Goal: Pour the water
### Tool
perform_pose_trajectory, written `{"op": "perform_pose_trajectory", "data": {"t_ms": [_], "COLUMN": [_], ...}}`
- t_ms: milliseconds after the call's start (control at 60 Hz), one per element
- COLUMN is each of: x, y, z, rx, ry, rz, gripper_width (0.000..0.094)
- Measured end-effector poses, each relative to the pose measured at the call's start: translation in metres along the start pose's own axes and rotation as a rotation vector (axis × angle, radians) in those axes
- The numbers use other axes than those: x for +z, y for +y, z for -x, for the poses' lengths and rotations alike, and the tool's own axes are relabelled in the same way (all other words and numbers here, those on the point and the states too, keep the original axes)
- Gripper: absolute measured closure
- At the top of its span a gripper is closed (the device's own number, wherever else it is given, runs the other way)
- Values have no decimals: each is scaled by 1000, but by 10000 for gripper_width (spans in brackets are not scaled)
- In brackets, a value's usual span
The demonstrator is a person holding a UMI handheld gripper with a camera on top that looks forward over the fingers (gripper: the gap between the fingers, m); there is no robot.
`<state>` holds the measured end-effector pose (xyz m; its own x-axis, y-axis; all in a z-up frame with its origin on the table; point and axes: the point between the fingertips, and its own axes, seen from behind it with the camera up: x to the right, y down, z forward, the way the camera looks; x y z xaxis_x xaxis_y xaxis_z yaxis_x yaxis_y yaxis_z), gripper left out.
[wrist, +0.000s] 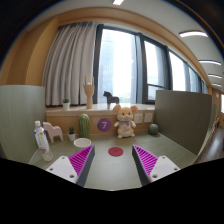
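Note:
A clear plastic water bottle (42,139) with a white cap stands on the grey-green table (170,150), to the left of the left finger. A white cup (82,143) stands just beyond the left finger. A small red coaster (116,152) lies on the table ahead, between the two fingers. My gripper (113,160) is open and empty above the table, its magenta pads (82,158) wide apart.
A plush bunny (125,122), a green cactus toy (84,125), a purple block (103,125), a pink toy (53,131) and a dark round object (154,128) line the table's back. Grey partitions (185,118) stand at both sides. Windows and curtains lie behind.

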<state>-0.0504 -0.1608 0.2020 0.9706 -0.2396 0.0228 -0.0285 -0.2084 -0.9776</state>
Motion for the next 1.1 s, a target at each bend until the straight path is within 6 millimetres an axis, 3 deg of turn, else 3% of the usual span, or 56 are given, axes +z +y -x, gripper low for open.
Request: {"op": "perform_pose_trajectory", "data": {"t_ms": [133, 283, 433, 567, 733, 983, 1100], "x": [1, 12, 14, 25, 56, 106, 132], "y": [32, 82, 100, 91, 66, 44, 42], "z": [41, 127, 209, 271, 318, 367, 378], "rx": [-5, -14, -7, -12, -12, -8, -33], "ry": [-55, -128, -251, -344, -393, -442, -437], "rz": [27, 45, 29, -11, -57, -87, -77], "gripper_width": [173, 168, 166, 163, 162, 164, 163]}}
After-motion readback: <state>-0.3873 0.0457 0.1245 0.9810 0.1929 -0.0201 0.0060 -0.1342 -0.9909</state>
